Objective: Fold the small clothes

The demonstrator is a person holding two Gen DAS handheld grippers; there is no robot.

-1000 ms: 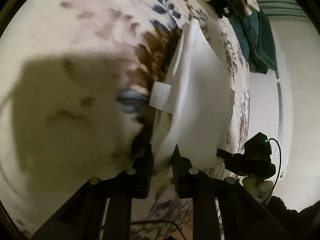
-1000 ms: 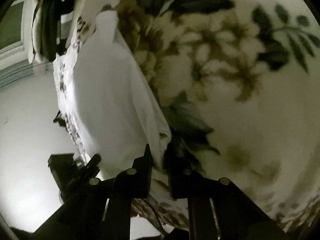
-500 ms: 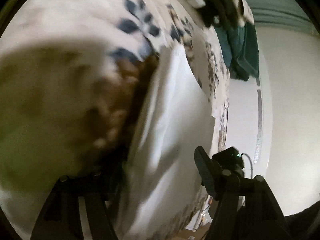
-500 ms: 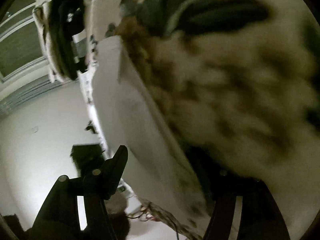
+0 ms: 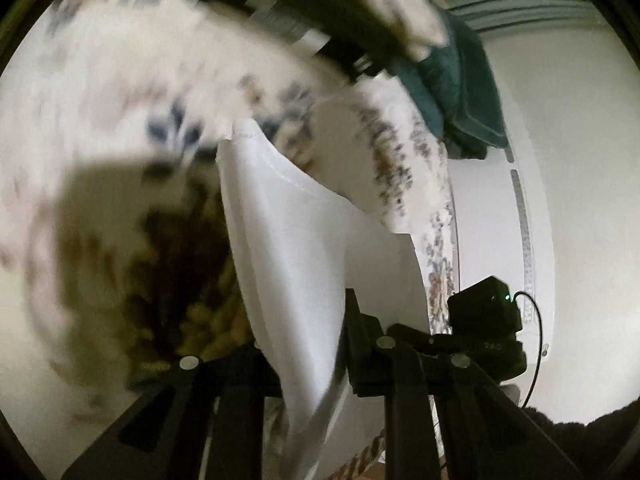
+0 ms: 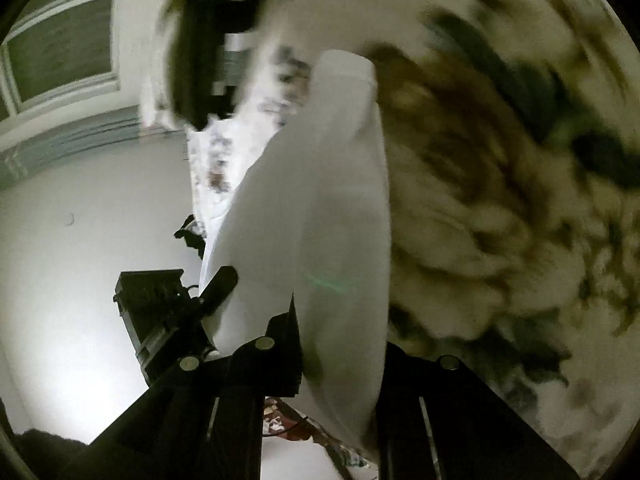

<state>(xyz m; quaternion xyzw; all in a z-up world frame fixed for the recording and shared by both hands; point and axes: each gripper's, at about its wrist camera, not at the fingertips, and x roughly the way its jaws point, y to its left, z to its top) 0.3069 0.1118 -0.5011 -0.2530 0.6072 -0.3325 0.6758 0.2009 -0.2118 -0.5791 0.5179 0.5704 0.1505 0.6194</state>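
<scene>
**White cloth held up over the floral bedspread**

A floral bedspread [image 5: 120, 92] with blue and brown blooms fills the scene, blurred by motion in both views; beyond its edge lie a pale floor [image 5: 580, 200] and, in the right wrist view, a window [image 6: 60, 40] with a grey skirting band below it. At the far end of the bed sits a heap of dark clothes [image 5: 304, 4], with a teal garment [image 5: 460, 92] hanging off the bed's edge beside it.

The white cloth [image 5: 288, 248] hangs in a long, doubled panel between the two tools, lifted clear of the bedspread along most of its length. A stitched hem shows along its upper edge in the left wrist view, and its far corner stands up in a small peak.

The left gripper [image 5: 304, 344] has its jaws drawn in close on the near end of the cloth, which passes between the two fingers and drapes down below them. The right gripper [image 6: 340, 344] likewise pinches the cloth [image 6: 320, 208], its jaws nearly together with the fabric filling the narrow gap and trailing out beneath.

Each camera sees the other tool just beside its own, at the bed's edge: a black block with a green light and a cable in the left wrist view, a black housing in the right.
</scene>
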